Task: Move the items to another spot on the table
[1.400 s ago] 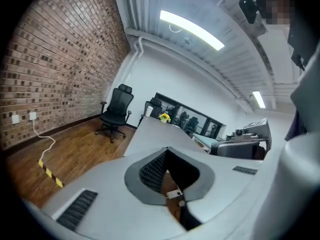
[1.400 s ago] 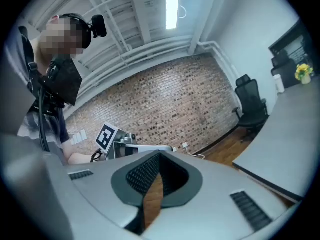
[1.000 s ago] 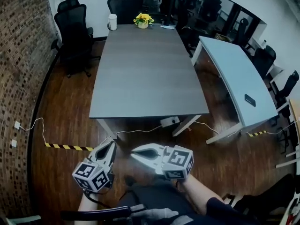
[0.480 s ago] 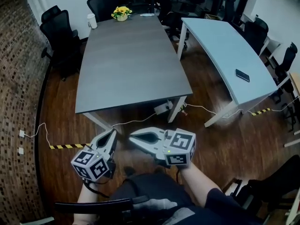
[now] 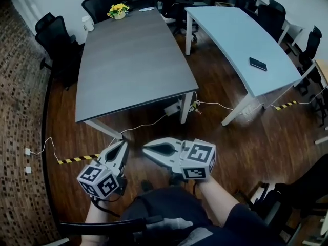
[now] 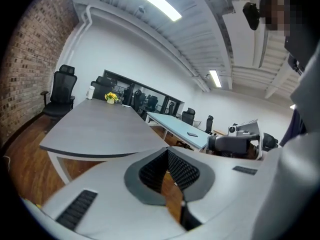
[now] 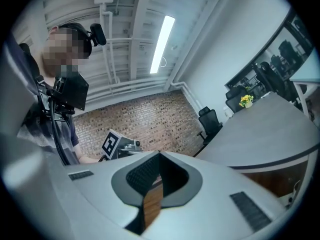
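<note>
Far beyond both jaws, flowers (image 5: 118, 8), perhaps potted.

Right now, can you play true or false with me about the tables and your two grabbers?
1. Yellow flowers stand at the far end of the grey table. True.
2. The left gripper holds the white cup. False: it is shut on nothing; the cup stands on the grey table near the flowers.
3. A phone lies on the light blue table. True.
4. The right gripper is wide open. False: its jaws are together, with nothing between them.
</note>
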Demonstrator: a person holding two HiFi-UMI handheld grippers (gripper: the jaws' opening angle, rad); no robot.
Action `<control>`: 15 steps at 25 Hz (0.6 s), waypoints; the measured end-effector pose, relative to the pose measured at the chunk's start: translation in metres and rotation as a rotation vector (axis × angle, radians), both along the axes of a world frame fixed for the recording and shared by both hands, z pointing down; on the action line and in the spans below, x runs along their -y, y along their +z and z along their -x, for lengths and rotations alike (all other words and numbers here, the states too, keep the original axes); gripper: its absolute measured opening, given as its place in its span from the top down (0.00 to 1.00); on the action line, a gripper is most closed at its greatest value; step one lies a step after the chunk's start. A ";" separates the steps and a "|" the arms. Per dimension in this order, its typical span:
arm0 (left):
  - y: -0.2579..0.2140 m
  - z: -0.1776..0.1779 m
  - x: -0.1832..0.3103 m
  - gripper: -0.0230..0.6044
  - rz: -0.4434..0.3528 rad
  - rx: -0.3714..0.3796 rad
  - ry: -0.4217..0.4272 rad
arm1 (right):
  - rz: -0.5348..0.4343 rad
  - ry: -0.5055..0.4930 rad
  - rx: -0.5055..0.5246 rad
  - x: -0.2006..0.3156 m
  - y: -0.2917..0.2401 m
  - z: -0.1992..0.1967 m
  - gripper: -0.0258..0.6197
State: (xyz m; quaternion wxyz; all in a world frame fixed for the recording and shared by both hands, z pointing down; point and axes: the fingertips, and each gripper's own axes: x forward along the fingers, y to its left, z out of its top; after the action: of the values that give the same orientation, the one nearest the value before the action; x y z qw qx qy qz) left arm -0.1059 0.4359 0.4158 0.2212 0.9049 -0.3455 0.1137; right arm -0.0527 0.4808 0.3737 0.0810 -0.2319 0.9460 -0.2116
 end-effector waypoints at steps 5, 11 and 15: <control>-0.028 0.008 0.006 0.97 -0.116 -0.010 0.033 | -0.054 0.043 -0.052 -0.005 -0.010 0.006 0.99; -0.043 0.041 -0.001 0.97 -0.125 -0.090 0.071 | -0.101 0.086 -0.103 -0.013 -0.022 0.037 0.99; -0.050 0.082 -0.006 0.97 -0.133 -0.103 0.073 | -0.106 0.065 -0.133 -0.023 -0.026 0.079 0.99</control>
State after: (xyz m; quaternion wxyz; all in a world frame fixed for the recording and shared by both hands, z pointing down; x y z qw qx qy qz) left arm -0.1882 0.4418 0.3654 0.1736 0.9342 -0.3073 0.0516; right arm -0.1322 0.5033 0.3475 0.0370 -0.2713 0.9511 -0.1427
